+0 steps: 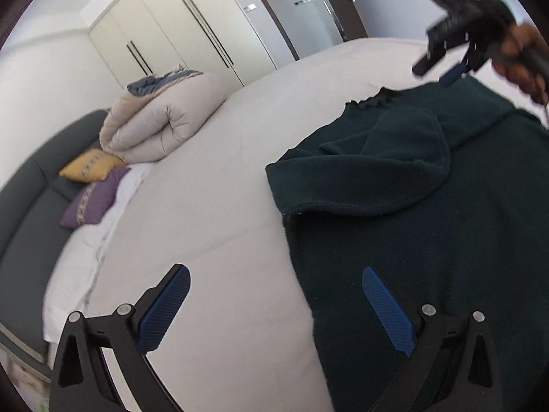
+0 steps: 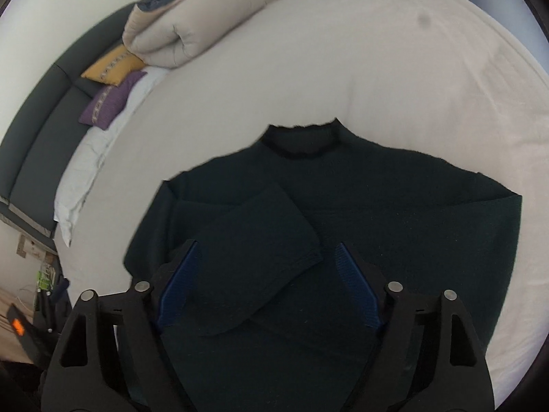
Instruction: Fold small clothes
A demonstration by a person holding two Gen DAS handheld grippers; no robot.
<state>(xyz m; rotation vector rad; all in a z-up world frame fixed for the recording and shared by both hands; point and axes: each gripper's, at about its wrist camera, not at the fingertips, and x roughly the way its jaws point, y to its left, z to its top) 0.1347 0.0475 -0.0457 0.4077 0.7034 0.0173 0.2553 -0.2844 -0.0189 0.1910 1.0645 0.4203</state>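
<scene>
A dark green sweater [image 2: 394, 223] lies flat on the white bed [image 2: 343, 68], collar toward the far side. One sleeve [image 2: 247, 274] is folded across its chest. My right gripper [image 2: 267, 244] hovers open above that sleeve, its blue pads on either side and not pressing it. In the left wrist view the sweater [image 1: 429, 206] fills the right half. My left gripper [image 1: 276, 271] is open over the sweater's side edge, one finger above the sheet, the other above the fabric. The right gripper [image 1: 437, 72] shows at the top right, held by a hand [image 1: 521, 58] near the collar.
A rolled beige duvet [image 2: 192, 31] sits at the head of the bed beside a yellow cushion [image 2: 113, 67] and a purple cushion [image 2: 109, 101]. White pillows [image 2: 85, 171] lean on the dark headboard [image 2: 31, 130]. Wardrobe doors [image 1: 164, 34] stand behind. Bare sheet surrounds the sweater.
</scene>
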